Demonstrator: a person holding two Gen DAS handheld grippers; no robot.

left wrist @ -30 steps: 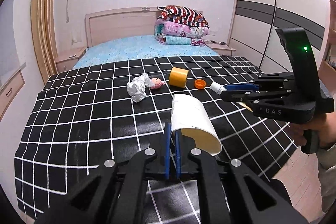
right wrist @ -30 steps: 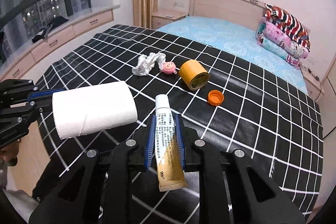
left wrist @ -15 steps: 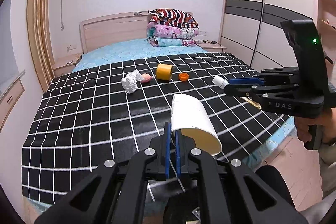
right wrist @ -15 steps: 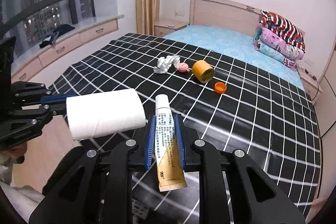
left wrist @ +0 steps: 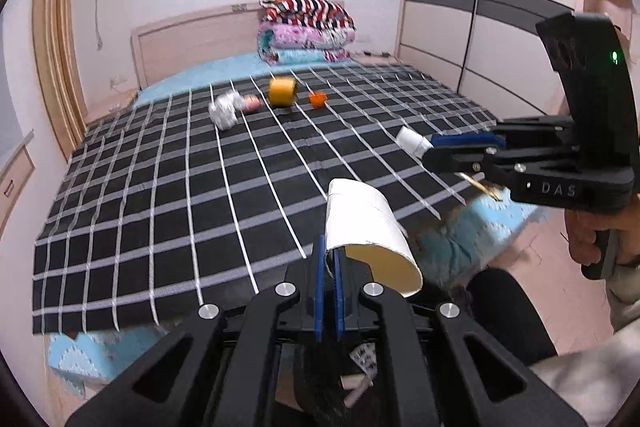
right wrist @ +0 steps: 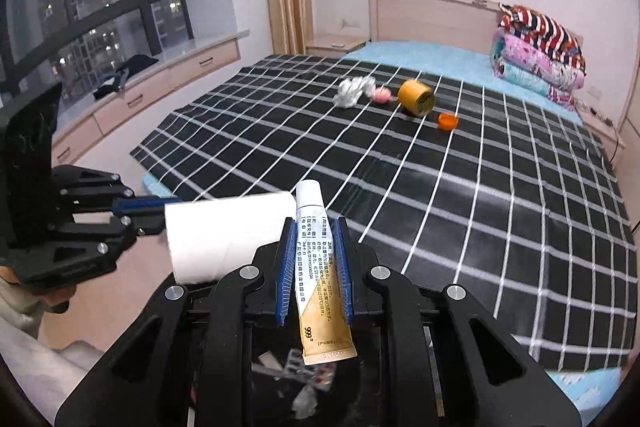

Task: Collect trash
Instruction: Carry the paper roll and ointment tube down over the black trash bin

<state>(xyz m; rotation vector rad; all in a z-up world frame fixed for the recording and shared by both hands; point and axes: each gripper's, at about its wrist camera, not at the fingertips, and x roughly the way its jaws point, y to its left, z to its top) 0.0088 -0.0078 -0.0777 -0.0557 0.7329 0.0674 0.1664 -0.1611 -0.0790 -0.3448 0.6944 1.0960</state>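
My left gripper [left wrist: 329, 259] is shut on the rim of a white cardboard tube [left wrist: 366, 227], held past the foot of the bed. My right gripper [right wrist: 316, 231] is shut on a white and tan ointment tube [right wrist: 320, 275]; it also shows in the left wrist view as the right gripper [left wrist: 448, 147]. Below both grippers is a dark bin [right wrist: 304, 391] holding blister packs and scraps. Still on the black checked cloth [left wrist: 180, 187] lie a crumpled white tissue [left wrist: 223, 109], a small pink toy [left wrist: 252, 103], a yellow tape roll [left wrist: 282, 91] and an orange cap [left wrist: 318, 99].
Folded quilts [left wrist: 306, 31] are stacked at the headboard. A wardrobe [left wrist: 480, 7] stands at the right, and a window bench with drawers [right wrist: 132, 99] runs along the left. A person's hand [left wrist: 588, 239] grips the right handle, and pink floor lies beside the bed.
Both grippers have pulled back from over the bed to beyond its foot edge, carrying the cardboard tube and ointment tube. The bin has come into view beneath them.
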